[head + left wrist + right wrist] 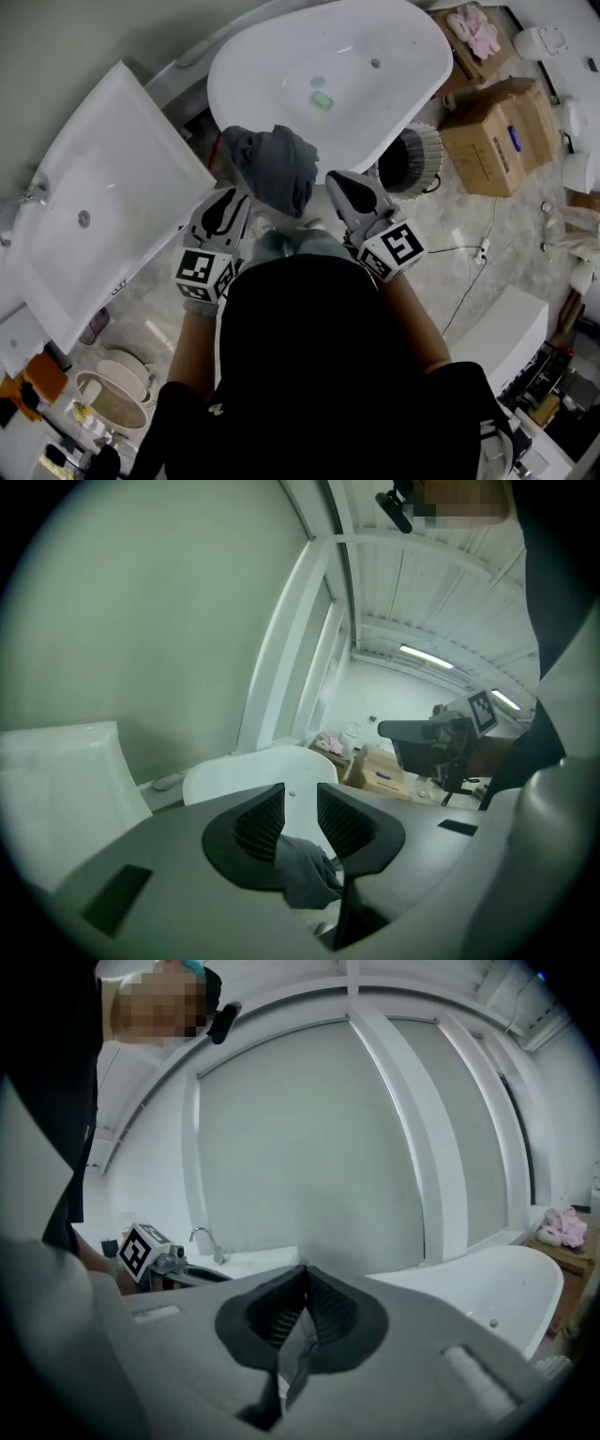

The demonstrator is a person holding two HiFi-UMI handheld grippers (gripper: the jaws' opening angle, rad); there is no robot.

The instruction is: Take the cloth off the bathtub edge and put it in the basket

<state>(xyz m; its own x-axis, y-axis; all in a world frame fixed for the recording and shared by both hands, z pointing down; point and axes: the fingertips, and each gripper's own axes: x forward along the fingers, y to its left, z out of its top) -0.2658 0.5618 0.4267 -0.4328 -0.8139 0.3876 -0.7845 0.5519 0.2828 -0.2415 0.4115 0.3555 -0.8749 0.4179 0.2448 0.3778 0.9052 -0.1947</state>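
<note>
Where the near rim of the white bathtub [281,66] curves toward the person, grey cloth [277,171] bunched in the air. Hangs off the rim, just in front of it.

Right hand-held gripper [304,1274] closed tip to tip. Pinches a thin fold of the cloth lower down between its ribbed pads.

Left hand-held gripper [300,794] with jaws apart. Shows a clear gap between the pads, with the tub visible through it. Carries a lump of the cloth low in that gap, against the base of the left pad and not squeezed.

From the head view, both pointing away toward the tub, one on each side of the cloth, marker cubes close to the person's dark top.

Ribbed white basket [424,150] on the pale floor just right of the tub's near end. Stands to the right of the right hand-held gripper, apart from the cloth.

Rectangular white basin [103,178] at the left, beside the tub. Cardboard box [492,131] farther right, past the basket.
</note>
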